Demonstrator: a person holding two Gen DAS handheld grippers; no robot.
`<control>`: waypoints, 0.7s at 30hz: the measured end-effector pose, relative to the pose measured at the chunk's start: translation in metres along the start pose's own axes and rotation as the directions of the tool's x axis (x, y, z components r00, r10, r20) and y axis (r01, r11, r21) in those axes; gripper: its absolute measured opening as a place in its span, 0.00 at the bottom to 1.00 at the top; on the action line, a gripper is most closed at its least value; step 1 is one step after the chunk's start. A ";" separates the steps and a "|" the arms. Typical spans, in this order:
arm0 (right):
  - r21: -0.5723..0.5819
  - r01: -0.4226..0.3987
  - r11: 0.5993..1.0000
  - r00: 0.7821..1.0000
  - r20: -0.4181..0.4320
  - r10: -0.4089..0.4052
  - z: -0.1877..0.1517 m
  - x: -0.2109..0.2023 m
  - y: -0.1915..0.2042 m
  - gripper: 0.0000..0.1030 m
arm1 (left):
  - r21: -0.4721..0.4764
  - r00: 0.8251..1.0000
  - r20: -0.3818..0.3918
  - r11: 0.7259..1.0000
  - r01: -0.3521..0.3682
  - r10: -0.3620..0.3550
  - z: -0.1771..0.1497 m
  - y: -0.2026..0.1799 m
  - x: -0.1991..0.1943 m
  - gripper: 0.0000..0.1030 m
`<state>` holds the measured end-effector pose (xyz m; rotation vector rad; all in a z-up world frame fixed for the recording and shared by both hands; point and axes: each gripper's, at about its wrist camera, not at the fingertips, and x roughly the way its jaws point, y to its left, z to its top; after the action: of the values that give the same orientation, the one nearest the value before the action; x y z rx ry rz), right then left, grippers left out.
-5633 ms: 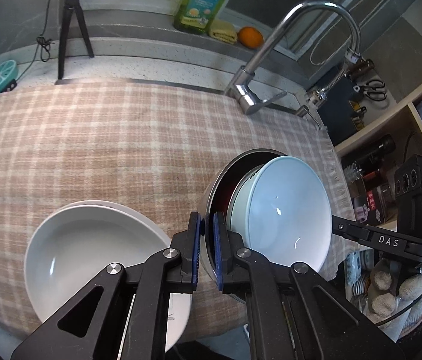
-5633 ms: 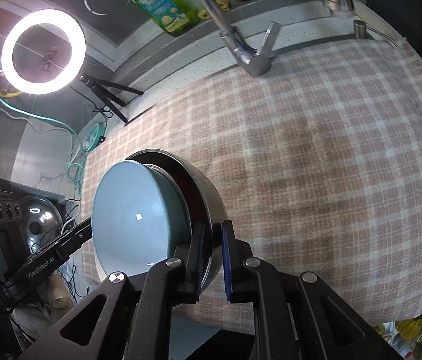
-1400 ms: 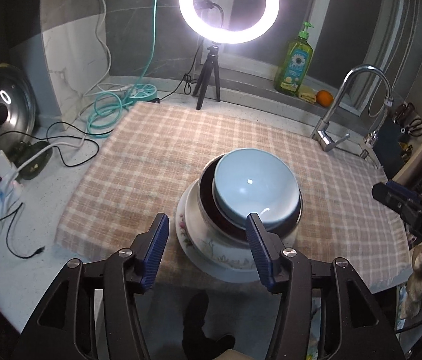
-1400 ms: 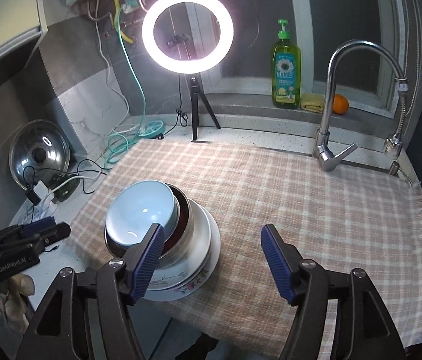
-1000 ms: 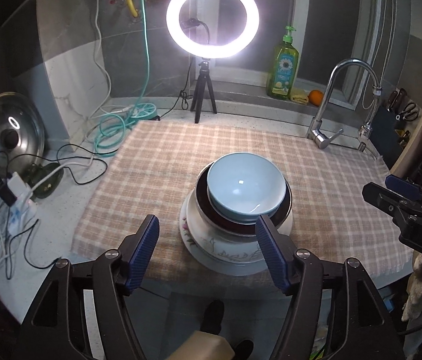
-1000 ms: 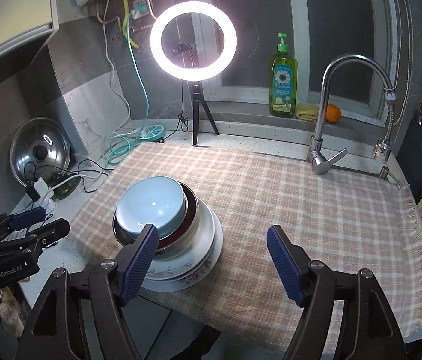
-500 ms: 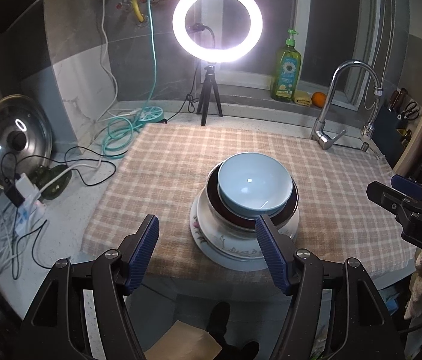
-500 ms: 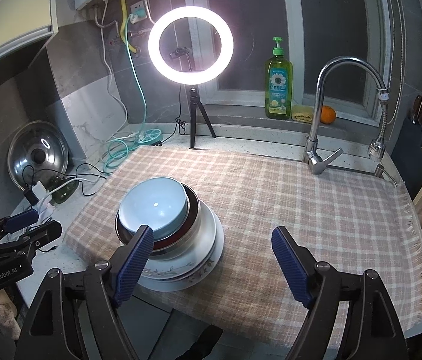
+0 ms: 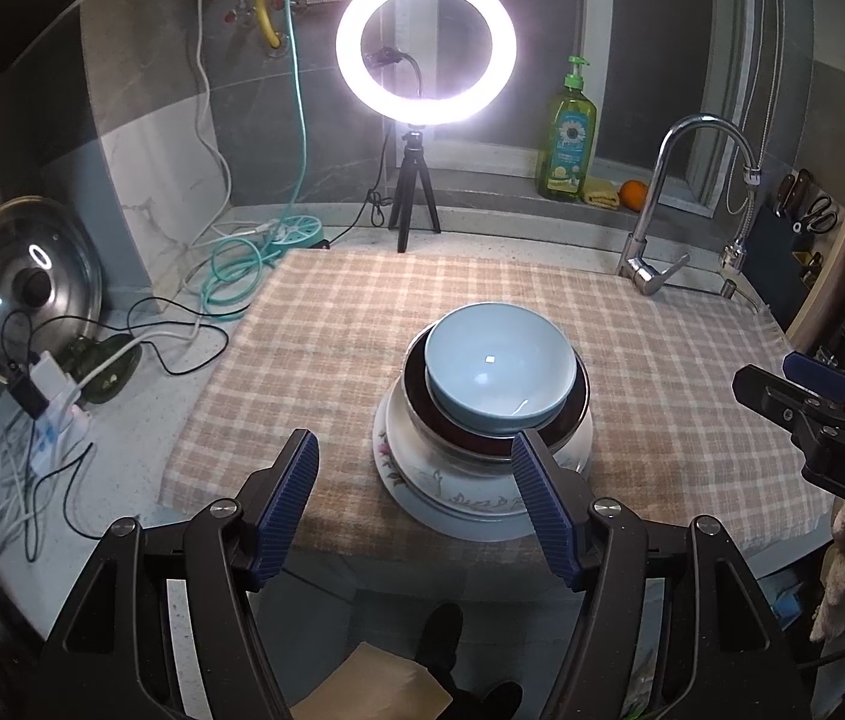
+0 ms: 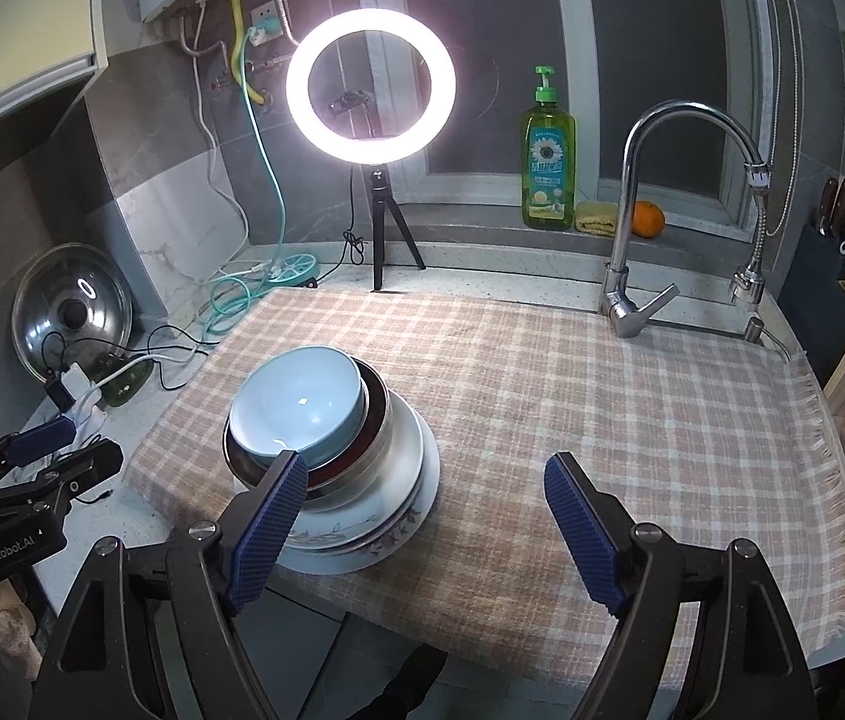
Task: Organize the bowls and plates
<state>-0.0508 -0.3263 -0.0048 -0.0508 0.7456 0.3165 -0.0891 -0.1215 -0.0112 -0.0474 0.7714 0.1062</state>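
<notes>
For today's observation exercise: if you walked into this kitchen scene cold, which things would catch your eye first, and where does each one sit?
First the glowing ring light on its small tripod at the back of the counter. Next the stack of dishes on the checked cloth: a pale blue bowl nested in a metal bowl on floral plates. Both the left gripper and the right gripper hang open in front.

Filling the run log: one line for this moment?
stack: blue bowl in metal bowl on plates | left gripper open, empty | right gripper open, empty
</notes>
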 end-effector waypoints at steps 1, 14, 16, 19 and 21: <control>0.002 -0.001 1.000 1.000 0.001 0.001 0.000 0.000 0.000 0.76 | 0.002 1.000 0.002 1.000 0.000 0.000 0.001 0.000 0.000 0.65; 0.005 -0.005 1.000 1.000 0.003 0.005 0.001 0.000 -0.002 0.76 | -0.001 1.000 0.001 1.000 -0.003 0.003 0.001 -0.002 0.001 0.65; 0.005 -0.007 1.000 1.000 0.001 0.007 0.001 0.001 -0.002 0.76 | -0.002 1.000 0.002 1.000 -0.004 0.004 0.001 -0.002 0.001 0.65; 0.006 -0.010 1.000 1.000 -0.002 0.010 0.000 0.002 -0.003 0.76 | -0.004 1.000 0.001 1.000 -0.006 0.006 0.001 -0.002 0.001 0.65; 0.008 -0.011 1.000 1.000 -0.004 0.011 0.000 0.003 -0.003 0.76 | -0.004 1.000 0.001 1.000 -0.006 0.006 0.001 -0.002 0.002 0.65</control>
<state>-0.0474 -0.3286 -0.0069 -0.0400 0.7510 0.3243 -0.0873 -0.1236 -0.0119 -0.0487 0.7705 0.1133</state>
